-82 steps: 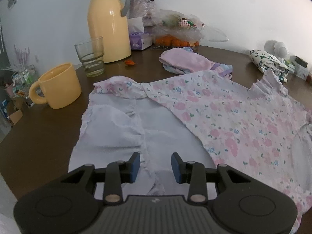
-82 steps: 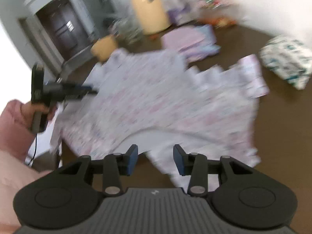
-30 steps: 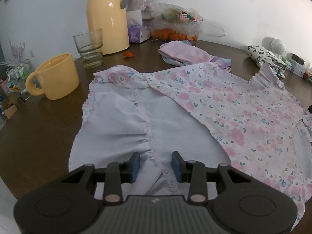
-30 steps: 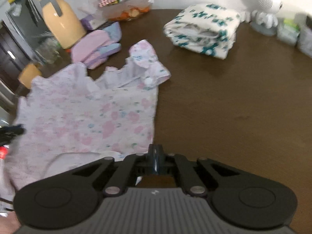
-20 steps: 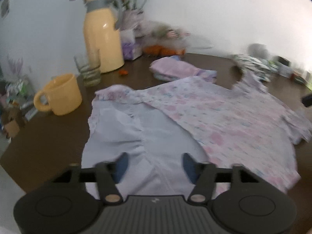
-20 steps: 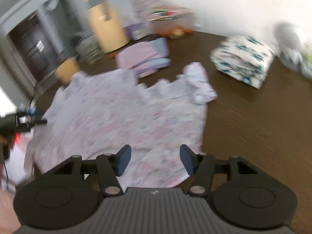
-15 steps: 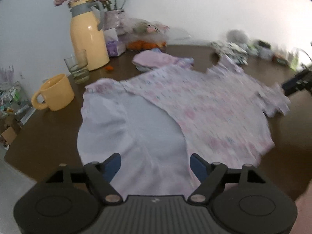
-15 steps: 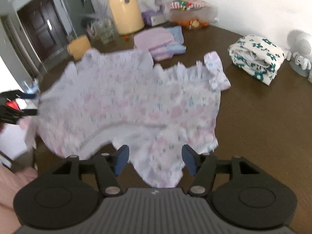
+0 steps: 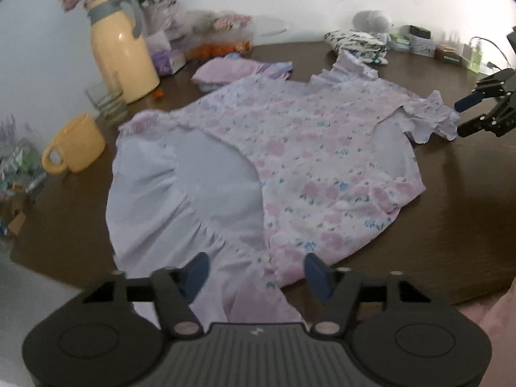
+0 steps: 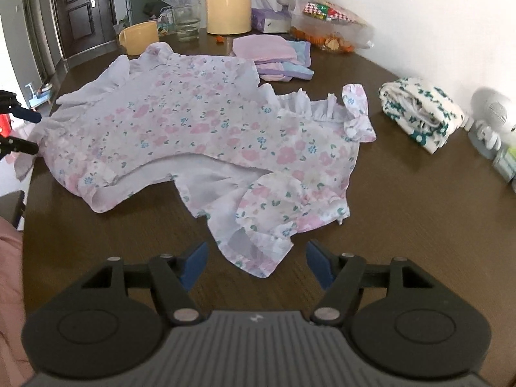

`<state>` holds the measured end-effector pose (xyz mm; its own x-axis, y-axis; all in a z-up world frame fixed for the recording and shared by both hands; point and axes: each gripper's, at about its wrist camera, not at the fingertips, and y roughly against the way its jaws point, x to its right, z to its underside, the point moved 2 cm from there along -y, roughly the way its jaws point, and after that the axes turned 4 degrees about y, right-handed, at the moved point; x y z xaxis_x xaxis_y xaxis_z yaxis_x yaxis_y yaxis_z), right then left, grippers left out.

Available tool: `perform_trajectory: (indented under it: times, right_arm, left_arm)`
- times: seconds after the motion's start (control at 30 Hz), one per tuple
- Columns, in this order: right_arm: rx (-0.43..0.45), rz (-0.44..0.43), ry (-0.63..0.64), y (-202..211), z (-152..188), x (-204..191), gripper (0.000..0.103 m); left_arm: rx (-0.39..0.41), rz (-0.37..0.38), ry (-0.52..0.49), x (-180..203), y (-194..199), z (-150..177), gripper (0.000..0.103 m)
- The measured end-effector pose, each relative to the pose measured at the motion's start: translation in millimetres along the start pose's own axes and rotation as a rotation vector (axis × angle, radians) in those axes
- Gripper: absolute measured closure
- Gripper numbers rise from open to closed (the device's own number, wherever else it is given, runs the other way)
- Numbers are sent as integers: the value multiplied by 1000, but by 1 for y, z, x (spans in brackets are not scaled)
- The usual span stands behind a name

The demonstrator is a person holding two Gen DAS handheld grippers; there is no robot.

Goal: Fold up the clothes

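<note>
A pink floral child's dress (image 9: 309,148) lies spread on the dark wooden table (image 9: 435,232), its pale lining showing at the skirt end. It also shows in the right wrist view (image 10: 200,122). My left gripper (image 9: 256,272) is open and empty, just above the skirt hem at the table's near edge. My right gripper (image 10: 254,266) is open and empty, just short of a ruffled sleeve (image 10: 258,251). The right gripper also shows in the left wrist view (image 9: 477,113), beside that sleeve.
A yellow jug (image 9: 121,61), a glass (image 9: 106,103) and a yellow mug (image 9: 75,143) stand at the back left. A folded pink pile (image 10: 274,54), a folded green-patterned cloth (image 10: 419,113), snack bags (image 10: 329,13) and a white gadget (image 10: 490,119) lie beyond the dress.
Both grippers have opened wide, let go of the dress, and pulled back. The dress now lies flat on the table.
</note>
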<state>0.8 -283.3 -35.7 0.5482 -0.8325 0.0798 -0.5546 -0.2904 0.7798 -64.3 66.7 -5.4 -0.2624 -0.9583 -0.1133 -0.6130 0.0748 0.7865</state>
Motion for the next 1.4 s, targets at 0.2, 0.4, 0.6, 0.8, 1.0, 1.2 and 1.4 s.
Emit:
perform_trajectory:
  times: [0.2,0.4,0.6,0.8,1.0,1.2,1.4]
  right_arm:
    - [7,-4,41,-6,1,-6,34]
    - [-7,-3,90,-19,-2,-17,34]
    - [-4,40,120,-27,-5,-26,38]
    - [-3,38,49,-30,-5,-16,75]
    - [22,36,4,-24,0,-9,94]
    - [31,33,24,-15,-1,-8,97]
    - [57,26,60,9,-12,-10,99]
  left_arm:
    - [-30,0,39,2,-9,6,47]
    - [-49,-19,62,2,-16,11,54]
    - [-37,-24,97,-5,-13,14,63]
    - [-22,-28,117,-7,-18,13,72]
    - [-4,-27,110,-3,-14,15,95]
    - [17,-24,108,-1,-7,16,101]
    - [61,-22,77,-5,12,7,102]
